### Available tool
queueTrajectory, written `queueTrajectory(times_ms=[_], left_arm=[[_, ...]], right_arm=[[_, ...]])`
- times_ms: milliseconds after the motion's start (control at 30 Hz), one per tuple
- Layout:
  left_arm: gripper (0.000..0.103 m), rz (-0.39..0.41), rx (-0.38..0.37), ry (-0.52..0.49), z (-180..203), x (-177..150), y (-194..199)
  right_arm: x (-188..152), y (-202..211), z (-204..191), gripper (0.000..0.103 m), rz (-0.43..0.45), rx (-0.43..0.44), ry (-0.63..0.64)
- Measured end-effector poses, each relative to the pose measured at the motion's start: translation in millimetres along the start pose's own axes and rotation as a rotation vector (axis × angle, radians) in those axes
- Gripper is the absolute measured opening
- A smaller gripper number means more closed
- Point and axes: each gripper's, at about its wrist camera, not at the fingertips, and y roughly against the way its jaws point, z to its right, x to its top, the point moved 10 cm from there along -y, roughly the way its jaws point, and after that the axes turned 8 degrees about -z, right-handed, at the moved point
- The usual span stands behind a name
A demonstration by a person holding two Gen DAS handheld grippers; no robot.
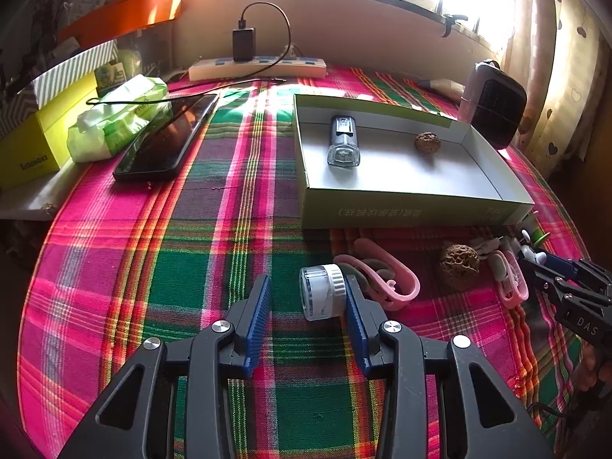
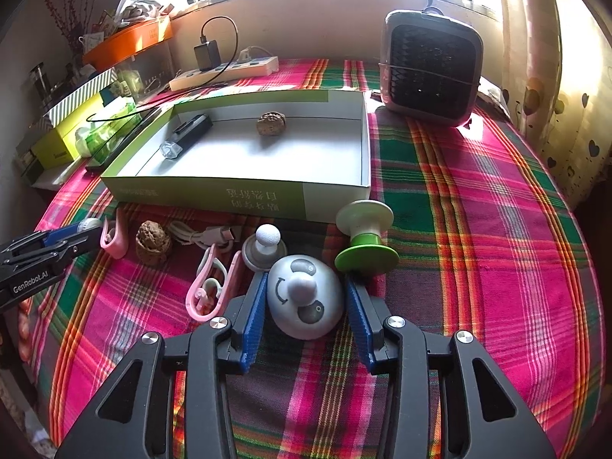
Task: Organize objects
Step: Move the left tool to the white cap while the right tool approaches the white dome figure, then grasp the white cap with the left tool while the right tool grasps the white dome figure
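Observation:
A shallow green-and-white box (image 1: 386, 212) (image 2: 244, 195) on the plaid cloth holds a clear bike light (image 1: 342, 139) (image 2: 187, 132) and a walnut (image 1: 427, 141) (image 2: 271, 123). My left gripper (image 1: 308, 294) is open; a small clear jar with a white lid (image 1: 323, 290) lies between its fingers, against the right one. My right gripper (image 2: 304, 290) is open around a grey panda-face toy (image 2: 304, 296). A second walnut (image 1: 459, 266) (image 2: 153, 243), pink clips (image 1: 382, 275) (image 2: 210, 290), a white cable (image 2: 202, 233), a grey knob (image 2: 266, 248) and a green-and-white spool (image 2: 365, 237) lie before the box.
A small black fan heater (image 2: 430, 67) (image 1: 493, 103) stands behind the box at the right. A power strip with charger (image 1: 256, 65) lies by the back wall. A phone (image 1: 168, 137), wipes pack (image 1: 114, 118) and yellow box (image 1: 34, 145) are at the left.

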Motion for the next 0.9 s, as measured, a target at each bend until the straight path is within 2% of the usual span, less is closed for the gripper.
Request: queueTrajectory(times_ms=[167,400,900], left_arm=[[0.023,0.004,0.008,0.012,-5.8,0.2,0.0],[0.017,0.008,0.017,0.018,-9.0,1.1,-0.3],[0.017,0.011,0.017,0.018,-9.3,1.0,-0.8]], right_arm=[[-0.4,0.4,-0.1,0.042,0.0,-0.002,0.003],[-0.4,0.3,0.1,0.042,0.0,-0.002,0.003],[-0.3,0.3,0.0,0.042,-0.001,-0.004,0.004]])
